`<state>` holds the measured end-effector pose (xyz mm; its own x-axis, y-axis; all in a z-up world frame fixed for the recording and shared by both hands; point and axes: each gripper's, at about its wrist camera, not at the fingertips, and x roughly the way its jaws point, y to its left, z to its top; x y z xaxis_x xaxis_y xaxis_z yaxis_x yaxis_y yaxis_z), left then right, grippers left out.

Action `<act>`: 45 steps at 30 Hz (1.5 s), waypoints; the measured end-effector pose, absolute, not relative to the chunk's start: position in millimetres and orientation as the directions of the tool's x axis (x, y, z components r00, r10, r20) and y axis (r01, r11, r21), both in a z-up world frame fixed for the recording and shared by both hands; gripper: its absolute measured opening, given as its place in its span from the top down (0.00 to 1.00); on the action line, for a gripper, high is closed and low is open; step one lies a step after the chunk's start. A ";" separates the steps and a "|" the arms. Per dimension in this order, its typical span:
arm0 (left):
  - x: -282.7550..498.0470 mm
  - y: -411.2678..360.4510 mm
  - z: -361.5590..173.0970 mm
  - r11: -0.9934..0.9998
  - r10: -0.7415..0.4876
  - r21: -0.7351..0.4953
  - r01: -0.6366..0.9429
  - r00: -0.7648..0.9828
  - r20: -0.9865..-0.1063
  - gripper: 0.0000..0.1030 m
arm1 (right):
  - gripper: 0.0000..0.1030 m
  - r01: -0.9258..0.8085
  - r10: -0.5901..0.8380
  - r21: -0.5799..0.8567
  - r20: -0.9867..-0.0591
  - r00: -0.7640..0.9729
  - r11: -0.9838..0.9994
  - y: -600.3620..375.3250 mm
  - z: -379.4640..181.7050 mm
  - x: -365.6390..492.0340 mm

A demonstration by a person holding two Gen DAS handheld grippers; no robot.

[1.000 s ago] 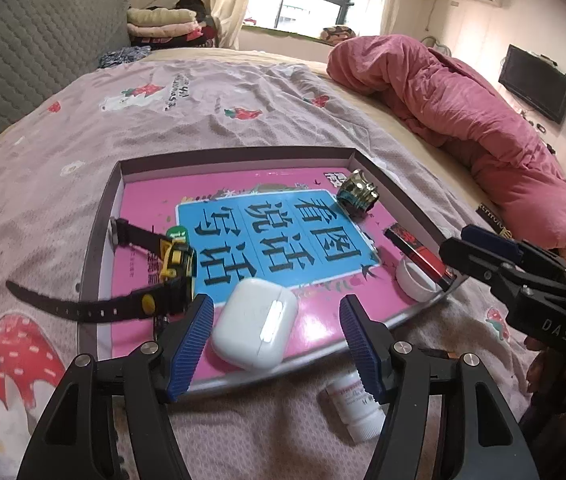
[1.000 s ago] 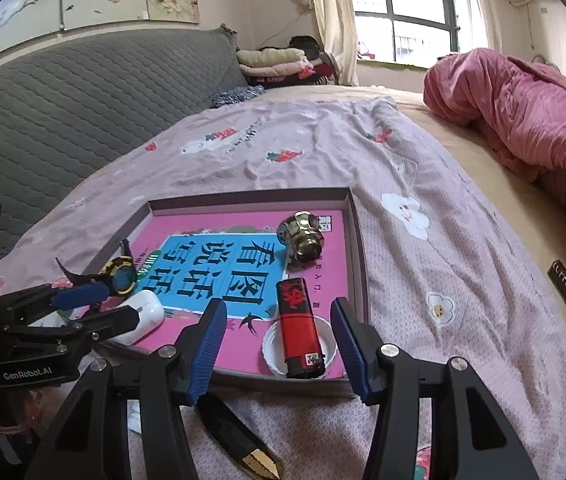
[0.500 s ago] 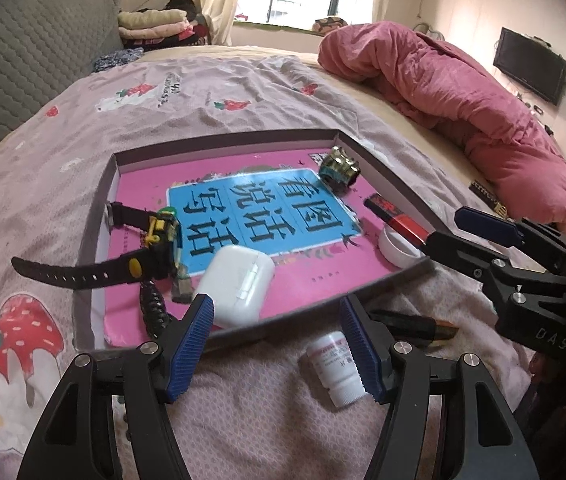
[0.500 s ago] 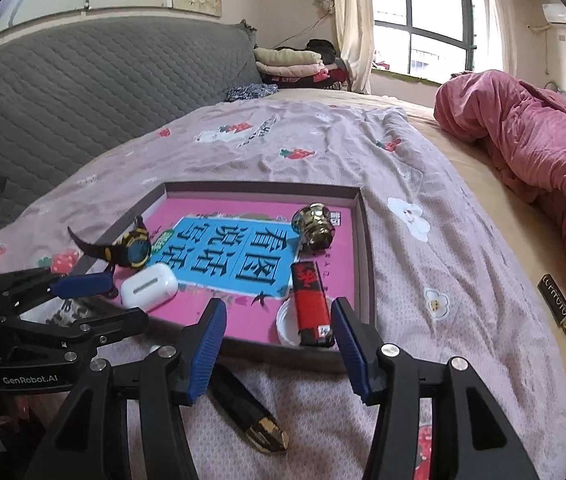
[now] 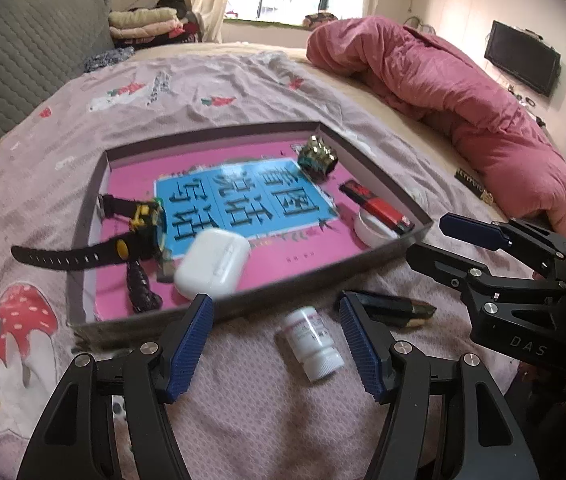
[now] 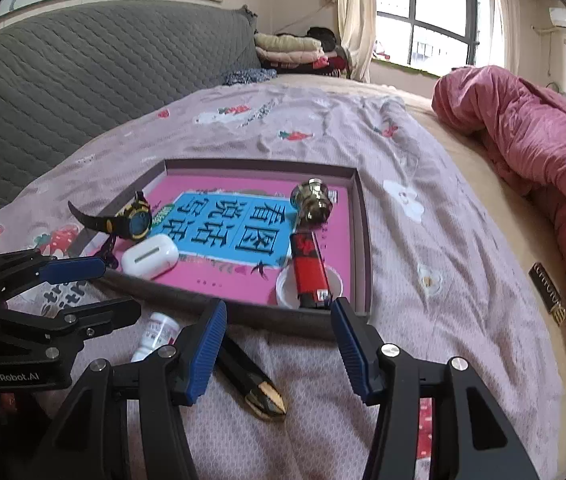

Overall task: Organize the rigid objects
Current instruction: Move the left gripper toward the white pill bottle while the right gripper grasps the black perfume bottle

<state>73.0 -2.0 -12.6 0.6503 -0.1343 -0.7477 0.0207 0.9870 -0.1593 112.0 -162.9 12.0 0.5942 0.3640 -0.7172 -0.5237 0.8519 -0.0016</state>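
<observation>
Left wrist view is showing the left tongs [image 5: 276, 350] hanging spread and empty over the bedspread, with the white bottle [image 5: 312, 344] lying between the two blue fingers, nearer the right one, touching neither. The bottle's long axis is running roughly along the tongs' pointing line, cap toward the camera, so the fingers are already facing its sides. Just beyond it, the tray [image 5: 87, 216] is sitting with the watch [image 5: 139, 236], earbud case [image 5: 213, 264], lighter [image 5: 375, 206] and knob [image 5: 317, 158] inside.

In the right wrist view the right tongs [image 6: 279, 346] are also standing spread with nothing between them; the dark pen [image 6: 249, 378] is lying beside the left finger, angled across, gold tip toward the camera. The left tongs are nearer the bottle, the right tongs nearer the pen, so each hand is probably lining up its own pickup.

Compared with a second ago, both hands have been drawing back from the tray: the earbud case was then between the left fingers, and the bottle has since come into the gap.
</observation>
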 end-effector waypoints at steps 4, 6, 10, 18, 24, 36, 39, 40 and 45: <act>72.1 -9.0 -19.8 0.986 -0.148 -0.162 0.034 0.619 -0.772 0.35 | 0.48 -0.517 0.342 0.004 -0.754 0.560 0.856 -165.9 4.4 111.8; 71.5 -11.5 -22.5 0.987 -0.147 -0.158 0.036 0.611 -0.778 0.35 | 0.48 -0.520 0.344 0.012 -0.763 0.547 0.854 -167.2 2.3 111.5; 71.6 -14.2 -27.6 0.986 -0.152 -0.160 0.039 0.593 -0.791 0.35 | 0.48 -0.531 0.342 0.010 -0.776 0.530 0.847 -167.4 -0.7 110.4; 76.5 -15.7 -38.6 0.984 -0.163 -0.173 0.036 0.563 -0.810 0.35 | 0.48 -0.583 0.305 -0.068 -0.801 0.516 0.810 -157.8 -9.7 104.7; 81.0 -11.0 -46.1 0.976 -0.190 -0.217 0.013 0.540 -0.820 0.35 | 0.48 -0.651 0.264 -0.156 -0.825 0.500 0.743 -138.6 -23.7 97.5; 90.4 -12.5 -56.2 0.969 -0.208 -0.246 -0.007 0.514 -0.832 0.35 | 0.48 -0.681 0.229 -0.192 -0.849 0.477 0.707 -121.0 -45.2 103.0; 91.9 -13.2 -57.3 0.969 -0.207 -0.246 -0.007 0.513 -0.833 0.35 | 0.48 -0.673 0.242 -0.152 -0.858 0.453 0.724 -123.2 -47.8 108.6; 92.7 -13.4 -57.8 0.969 -0.207 -0.245 -0.008 0.512 -0.833 0.35 | 0.49 -0.674 0.250 -0.137 -0.860 0.445 0.726 -123.3 -47.8 110.2; 97.1 -13.4 -59.0 0.967 -0.209 -0.253 -0.017 0.512 -0.833 0.35 | 0.57 -0.682 0.266 -0.112 -0.866 0.424 0.723 -122.9 -47.6 110.3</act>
<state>97.1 -13.4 -59.0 0.5124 -0.2085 -0.8330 -0.0173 0.9674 -0.2528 110.3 -122.9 -47.6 0.4237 0.2658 -0.8659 -0.6817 0.7231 -0.1116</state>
